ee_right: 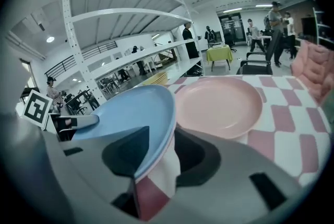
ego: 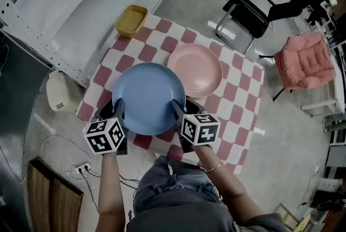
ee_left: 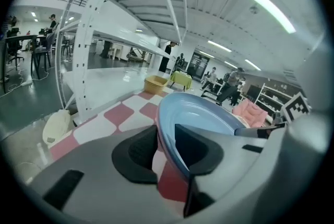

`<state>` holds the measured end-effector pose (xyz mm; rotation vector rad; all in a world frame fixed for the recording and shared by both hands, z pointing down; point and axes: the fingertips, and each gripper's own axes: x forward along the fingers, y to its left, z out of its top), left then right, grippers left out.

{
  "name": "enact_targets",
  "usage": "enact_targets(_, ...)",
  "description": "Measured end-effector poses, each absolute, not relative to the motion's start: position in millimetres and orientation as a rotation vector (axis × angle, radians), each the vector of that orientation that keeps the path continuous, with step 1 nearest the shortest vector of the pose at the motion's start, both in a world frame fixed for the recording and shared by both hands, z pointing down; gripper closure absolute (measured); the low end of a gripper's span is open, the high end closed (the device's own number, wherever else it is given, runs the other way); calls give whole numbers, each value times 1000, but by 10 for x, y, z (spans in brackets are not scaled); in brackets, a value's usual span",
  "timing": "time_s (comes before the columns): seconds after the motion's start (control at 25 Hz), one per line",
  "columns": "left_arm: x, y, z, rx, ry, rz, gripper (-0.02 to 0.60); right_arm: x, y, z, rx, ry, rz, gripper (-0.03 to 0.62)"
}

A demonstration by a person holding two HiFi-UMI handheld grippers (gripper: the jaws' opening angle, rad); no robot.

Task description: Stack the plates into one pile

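A large blue plate is held level between my two grippers above the near part of the checked table. My left gripper is shut on its left rim, and my right gripper is shut on its right rim. In the left gripper view the blue plate's rim runs between the dark pads of the left gripper. The right gripper view shows the same with the blue plate and the right gripper. A pink plate lies on the table just beyond, its left edge under the blue one.
A yellow basket sits at the table's far left corner. A white metal frame runs along the left side. A black chair and a pink cushioned chair stand beyond the table. A cream object lies on the floor at left.
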<state>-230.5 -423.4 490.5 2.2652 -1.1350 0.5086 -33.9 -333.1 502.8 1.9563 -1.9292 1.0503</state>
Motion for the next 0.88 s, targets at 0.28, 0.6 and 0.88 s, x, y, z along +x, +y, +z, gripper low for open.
enact_targets(0.28,-1457,-4292,4813,2386,-931,539,468,331,-3073,4942,2160,-1791,1055,437)
enact_targets(0.6,-556,-4311,4837,2446,-721,584,479,985,-2780,4912,2340,-1633,1070,437)
enact_targets(0.88,-14,-4390,4956,2491,-659,620,476,1439,-2779,4966,2412,-1554,1059,437)
